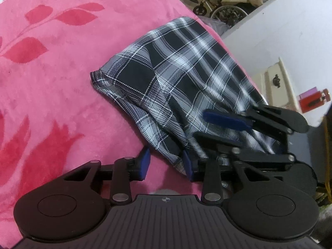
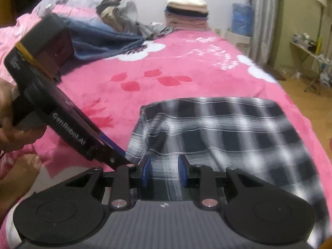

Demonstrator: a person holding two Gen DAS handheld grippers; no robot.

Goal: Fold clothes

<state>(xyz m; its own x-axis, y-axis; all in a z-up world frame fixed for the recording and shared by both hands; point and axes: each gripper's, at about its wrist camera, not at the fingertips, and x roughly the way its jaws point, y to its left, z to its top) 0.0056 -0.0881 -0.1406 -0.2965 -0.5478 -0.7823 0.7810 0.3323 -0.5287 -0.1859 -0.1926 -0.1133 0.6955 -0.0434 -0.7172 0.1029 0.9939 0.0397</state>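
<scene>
So the plaid cloth (image 1: 178, 78) is lying on the pink bed (image 1: 62, 83), near the edge closest to the person, partly folded already and bunched at the near end where both tools meet it.

Left tool (image 1: 166, 164): fingers parted, with the bunched near corner of the cloth sitting in the gap, touching the right pad at least. Not pinching as far as I can see. Right tool (image 2: 164, 171): also spread, cloth running under and between the pads, nothing clamped. In the left view the right tool (image 1: 224, 124) comes in from the side, lying across the cloth.

My take on doing this step well: get both tools to bite the same hem, one at each corner, before lifting, otherwise the loose layers slide apart and the fold goes crooked. The fabric looks thin and slippery, so grab all layers at once. Then carry the edge straight over to the far edge, keeping it taut between the tools.

Pose-wise, the left tool is angled steeply down toward the cloth corner, with the hand (image 2: 8, 112) wrapped around its handle; the right one sits low and roughly level, pointing along the bed
</scene>
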